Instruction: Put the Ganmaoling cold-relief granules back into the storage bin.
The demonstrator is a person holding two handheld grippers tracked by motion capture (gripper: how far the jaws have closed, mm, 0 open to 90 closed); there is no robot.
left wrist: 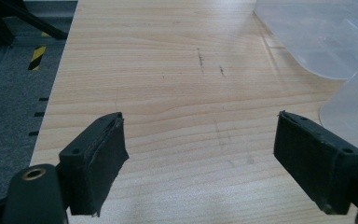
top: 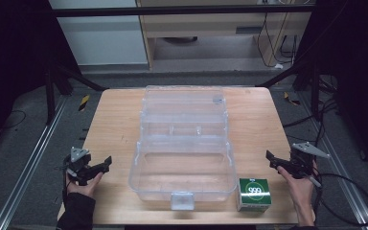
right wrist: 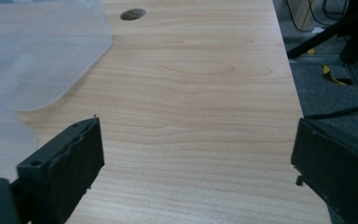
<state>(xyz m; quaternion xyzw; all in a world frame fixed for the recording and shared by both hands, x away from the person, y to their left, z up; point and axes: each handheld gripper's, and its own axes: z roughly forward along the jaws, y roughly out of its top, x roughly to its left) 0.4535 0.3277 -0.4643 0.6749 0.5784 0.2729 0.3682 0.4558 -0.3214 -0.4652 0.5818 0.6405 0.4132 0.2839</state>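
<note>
A clear plastic organizer box [top: 182, 167] lies open at the centre of the wooden counter [top: 115, 124], lid thrown back toward 12 o'clock. A green carton [top: 254, 193] printed "999" stands just beside its front corner, at about 4 o'clock. The left gripper [top: 92, 168] hovers at 8 o'clock, jaws released over bare wood. The right gripper [top: 282, 164] sits at 3 o'clock, jaws spread wide, grasping nothing.
</note>
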